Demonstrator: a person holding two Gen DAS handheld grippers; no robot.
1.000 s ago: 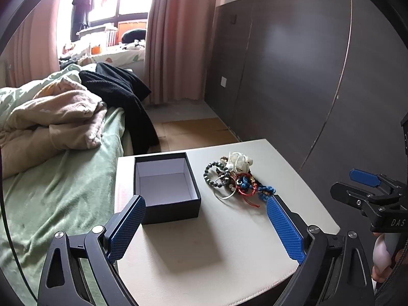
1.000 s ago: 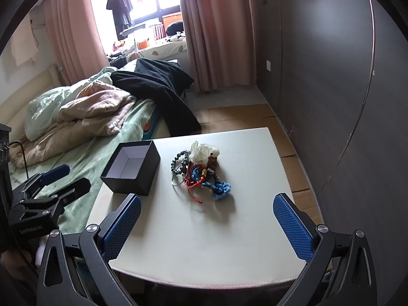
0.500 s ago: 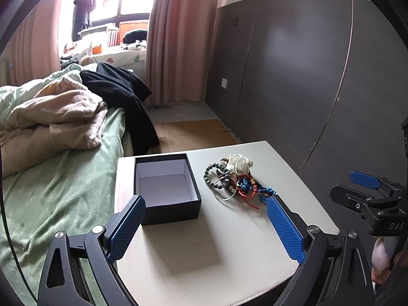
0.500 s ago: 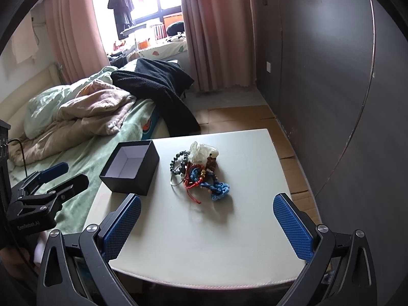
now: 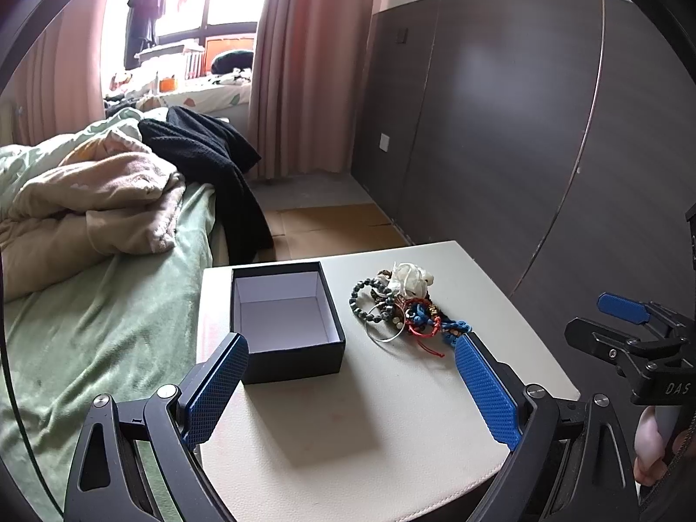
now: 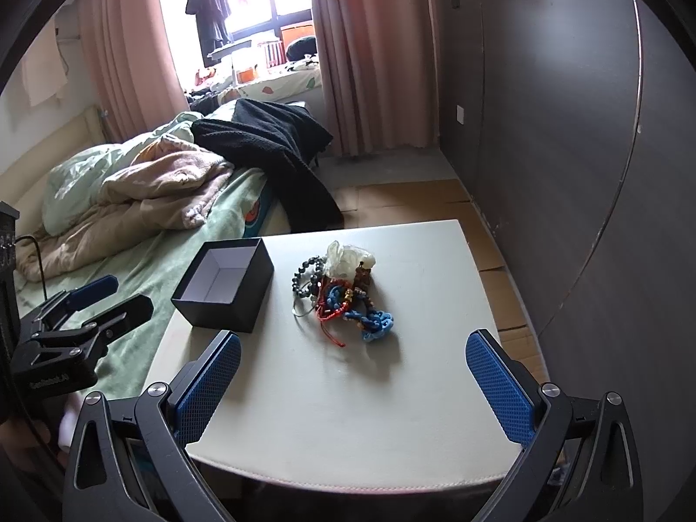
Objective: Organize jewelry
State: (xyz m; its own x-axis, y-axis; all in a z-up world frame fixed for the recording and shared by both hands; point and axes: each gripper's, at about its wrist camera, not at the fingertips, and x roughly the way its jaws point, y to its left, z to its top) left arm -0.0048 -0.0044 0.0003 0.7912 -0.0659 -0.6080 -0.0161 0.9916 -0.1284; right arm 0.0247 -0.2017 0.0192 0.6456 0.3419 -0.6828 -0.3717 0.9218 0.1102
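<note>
At the far left, a bed [image 6: 143, 269] with rumpled bedding is being left out of the work, beside the white table [image 6: 391, 391]. Next, the left gripper [image 5: 348, 387] is being held low over the near edge of the table, its jaws spread wide and gripping nothing, probably so that it is ready to steady or approach the black box [image 5: 282, 326]. That box is being kept open and empty on the left part of the table, apparently as the place where the pieces are meant to go. Just to its right, apart from it, the jewelry pile [image 6: 343, 291] is being left in a tangled heap of beaded bracelets and red and blue cords, none yet sorted. Furthest right, the right gripper [image 6: 356, 387] is being held back from the pile, jaws also wide apart and empty, seemingly lined up for a first pick.
</note>
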